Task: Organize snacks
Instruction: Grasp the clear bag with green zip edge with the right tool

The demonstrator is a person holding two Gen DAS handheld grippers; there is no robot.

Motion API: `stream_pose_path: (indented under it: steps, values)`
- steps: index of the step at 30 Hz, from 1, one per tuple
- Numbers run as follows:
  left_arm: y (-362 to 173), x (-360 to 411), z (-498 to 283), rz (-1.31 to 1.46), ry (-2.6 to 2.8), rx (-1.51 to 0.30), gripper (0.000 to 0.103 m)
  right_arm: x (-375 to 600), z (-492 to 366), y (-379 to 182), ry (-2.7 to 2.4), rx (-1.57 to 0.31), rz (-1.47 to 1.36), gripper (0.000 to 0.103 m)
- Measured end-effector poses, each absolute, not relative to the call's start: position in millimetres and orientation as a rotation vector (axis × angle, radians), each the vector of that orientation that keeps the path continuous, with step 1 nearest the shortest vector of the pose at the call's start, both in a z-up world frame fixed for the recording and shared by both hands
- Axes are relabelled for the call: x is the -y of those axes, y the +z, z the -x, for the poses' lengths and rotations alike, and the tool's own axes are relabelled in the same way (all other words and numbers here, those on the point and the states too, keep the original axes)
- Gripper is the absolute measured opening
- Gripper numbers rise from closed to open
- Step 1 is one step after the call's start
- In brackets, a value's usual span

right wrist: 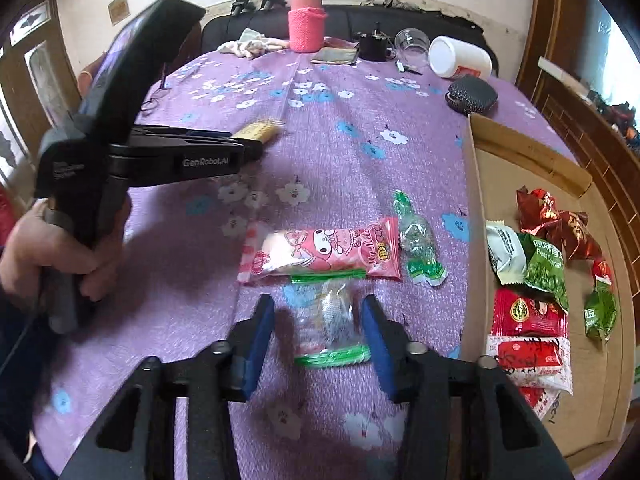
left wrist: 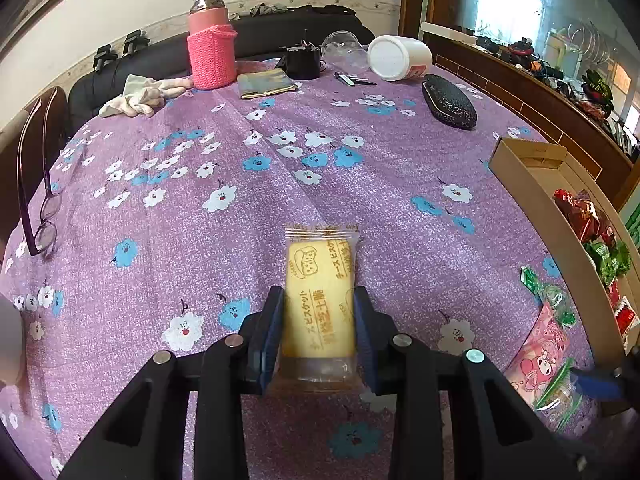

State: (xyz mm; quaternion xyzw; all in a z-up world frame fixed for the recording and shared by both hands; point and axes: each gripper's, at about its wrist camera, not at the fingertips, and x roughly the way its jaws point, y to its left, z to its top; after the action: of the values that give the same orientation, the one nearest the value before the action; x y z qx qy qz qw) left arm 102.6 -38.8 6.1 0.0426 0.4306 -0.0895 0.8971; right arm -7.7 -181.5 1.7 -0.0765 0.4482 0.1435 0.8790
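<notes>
Downward-tilted left tongs (left wrist: pixel 319 308) clamp biscuit packet (left wrist: pixel 320 292); right tongs (right wrist: pixel 318 334) apart, straddling clear packet (right wrist: pixel 330 320).

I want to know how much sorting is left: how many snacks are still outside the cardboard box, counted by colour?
yellow biscuit packet: 1
pink packet: 1
clear wrappers with green, namely the twisted sweet and the green-striped packet: 2
Total: 4
</notes>
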Motion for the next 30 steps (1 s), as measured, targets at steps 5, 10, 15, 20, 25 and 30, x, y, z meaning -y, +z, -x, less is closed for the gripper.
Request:
stream_pose_path:
  steps: [5,10,15,20,25,30]
  values:
    - [6.0,39.1,-102.3,-0.09,-0.184,-0.89,0.032,181.8,10.8,1.5,0.258,-0.895,0.154,0.036]
    - [6.2,38.4,-102.3,-0.082,-0.187,-0.889,0.032,182.5,11.1,-0.2,0.237,-0.885,0.136,0.041]
    - [6.4,37.2,-102.5,-0.074,-0.189,-0.888,0.032,182.6,7.9,-1.7,0.207,-0.887,0.136,0.058]
    - [6.4,37.3,-102.6,-0.076,-0.189,-0.889,0.034,186.8,2.3,-7.9,0.236,-0.926,0.091,0.103]
    - [6.2,37.3,-102.9,-0.073,-0.191,-0.889,0.035,184.3,2.5,-8.9,0.228,-0.931,0.111,0.103]
    - [6.2,37.3,-103.0,-0.072,-0.191,-0.889,0.035,184.7,3.0,-8.6,0.224,-0.932,0.118,0.103]
